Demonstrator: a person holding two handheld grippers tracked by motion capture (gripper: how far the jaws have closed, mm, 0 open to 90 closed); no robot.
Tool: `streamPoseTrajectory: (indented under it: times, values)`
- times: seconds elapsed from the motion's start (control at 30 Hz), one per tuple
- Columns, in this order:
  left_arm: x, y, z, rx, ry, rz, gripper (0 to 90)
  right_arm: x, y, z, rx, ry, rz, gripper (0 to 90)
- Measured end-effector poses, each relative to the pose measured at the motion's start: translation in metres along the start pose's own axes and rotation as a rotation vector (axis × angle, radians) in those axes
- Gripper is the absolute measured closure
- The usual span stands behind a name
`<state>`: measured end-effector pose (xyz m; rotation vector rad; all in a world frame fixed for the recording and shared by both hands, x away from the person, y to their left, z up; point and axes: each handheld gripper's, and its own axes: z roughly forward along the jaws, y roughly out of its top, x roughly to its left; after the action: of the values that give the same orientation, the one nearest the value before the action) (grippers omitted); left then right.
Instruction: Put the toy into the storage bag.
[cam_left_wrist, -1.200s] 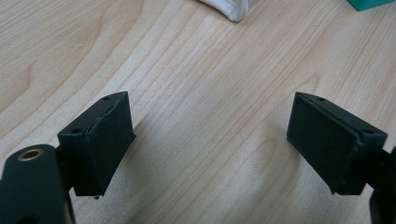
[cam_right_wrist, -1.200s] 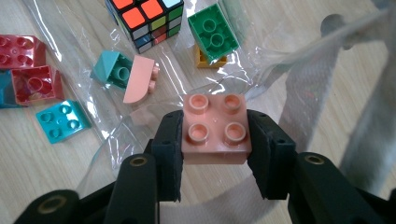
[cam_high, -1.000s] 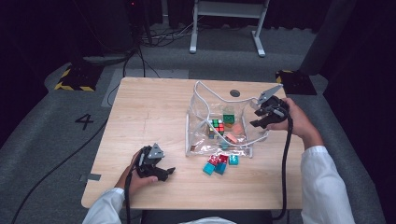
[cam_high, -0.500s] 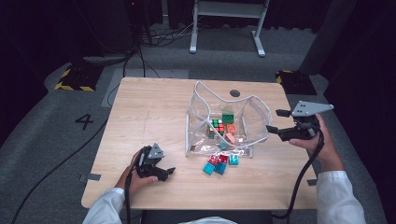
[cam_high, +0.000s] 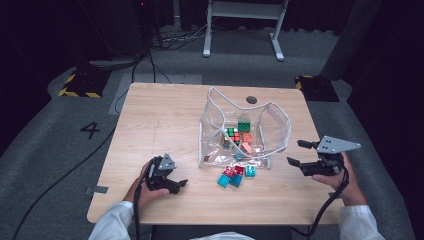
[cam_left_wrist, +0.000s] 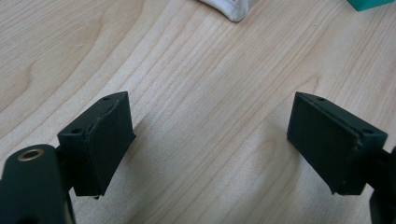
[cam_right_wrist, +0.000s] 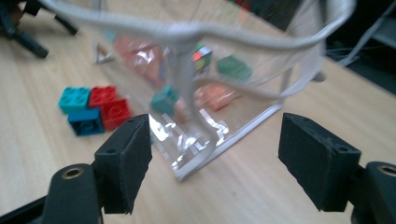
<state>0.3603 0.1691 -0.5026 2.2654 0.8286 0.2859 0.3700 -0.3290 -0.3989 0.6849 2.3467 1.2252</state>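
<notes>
A clear plastic bag (cam_high: 272, 127) with white trim stands open in the middle of the table (cam_high: 160, 120). It holds a colour cube (cam_high: 231, 135), a green brick (cam_high: 243, 126) and an orange brick (cam_high: 247, 137). Several teal and red bricks (cam_high: 235, 175) lie on the wood just in front of it. My right gripper (cam_high: 295, 152) is open, off to the right of the bag and apart from it. In the right gripper view the bag's corner (cam_right_wrist: 219, 135) stands beyond the open right gripper (cam_right_wrist: 215, 158). My left gripper (cam_high: 176, 186) rests open on the near left of the table, over bare wood (cam_left_wrist: 210, 140).
The table's right edge (cam_high: 312, 150) runs under the right gripper. A round hole (cam_high: 251, 100) sits behind the bag. A white frame (cam_high: 242, 25) and cables lie on the floor beyond the table. In the right gripper view the loose bricks (cam_right_wrist: 91, 109) lie left of the bag.
My right gripper has left the bag's right rim and moved right and nearer, out to the table's edge. The left gripper has stayed where it was.
</notes>
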Motion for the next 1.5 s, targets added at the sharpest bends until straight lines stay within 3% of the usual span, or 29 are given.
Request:
streamPoseTrajectory:
  times: [0.1, 0.3, 0.5, 0.57, 0.63, 0.73, 0.8, 0.83, 0.93, 1.1, 1.2, 1.37, 1.47, 1.5]
  values:
    - [0.000, 0.000, 0.000, 0.000, -0.003, -0.001, 14.5, 0.010, -0.010, 0.015, 0.025, 0.046, 0.000, 28.0]
    - [0.000, 0.000, 0.000, 0.000, -0.001, 0.000, 14.6, 0.031, -0.026, 0.049, 0.076, 0.107, -0.051, 30.4]
    - [0.000, 0.000, 0.000, 0.001, -0.002, -0.001, 14.5, 0.040, -0.036, 0.083, 0.071, 0.180, -0.005, 30.7]
    - [0.000, 0.000, 0.000, 0.000, -0.002, -0.001, 14.5, 0.042, -0.036, 0.092, 0.072, 0.175, -0.011, 30.7]
    - [0.000, 0.000, 0.000, -0.001, -0.002, -0.001, 14.5, 0.045, -0.035, 0.097, 0.078, 0.174, 0.024, 30.3]
    - [0.000, 0.000, 0.000, 0.001, -0.001, 0.000, 14.5, 0.047, -0.033, 0.107, 0.079, 0.172, 0.003, 29.4]
    - [0.000, 0.000, 0.000, 0.001, -0.001, -0.001, 14.5, 0.051, -0.032, 0.113, 0.111, 0.177, 0.004, 29.4]
    - [0.000, 0.000, 0.000, 0.001, -0.002, -0.001, 14.5, 0.050, -0.033, 0.116, 0.111, 0.176, -0.027, 29.4]
    - [0.000, 0.000, 0.000, -0.001, -0.002, -0.001, 14.5, 0.051, -0.032, 0.123, 0.112, 0.174, -0.037, 29.3]
    - [0.000, 0.000, 0.000, 0.000, -0.003, -0.001, 14.5, 0.054, -0.028, 0.128, 0.093, 0.186, 0.001, 29.4]
    - [0.000, 0.000, 0.000, 0.000, -0.003, -0.001, 14.5, 0.059, -0.028, 0.131, 0.103, 0.178, -0.018, 29.7]
    - [0.000, 0.000, 0.000, 0.000, -0.002, -0.001, 14.5, 0.062, -0.027, 0.131, 0.102, 0.166, -0.035, 41.6]
    - [0.000, 0.000, 0.000, 0.000, -0.001, 0.000, 14.5, 0.065, -0.028, 0.132, 0.129, 0.194, -0.044, 51.5]
    - [0.000, 0.000, 0.000, 0.001, -0.002, 0.001, 14.5, 0.066, -0.030, 0.132, 0.115, 0.205, -0.050, 52.8]
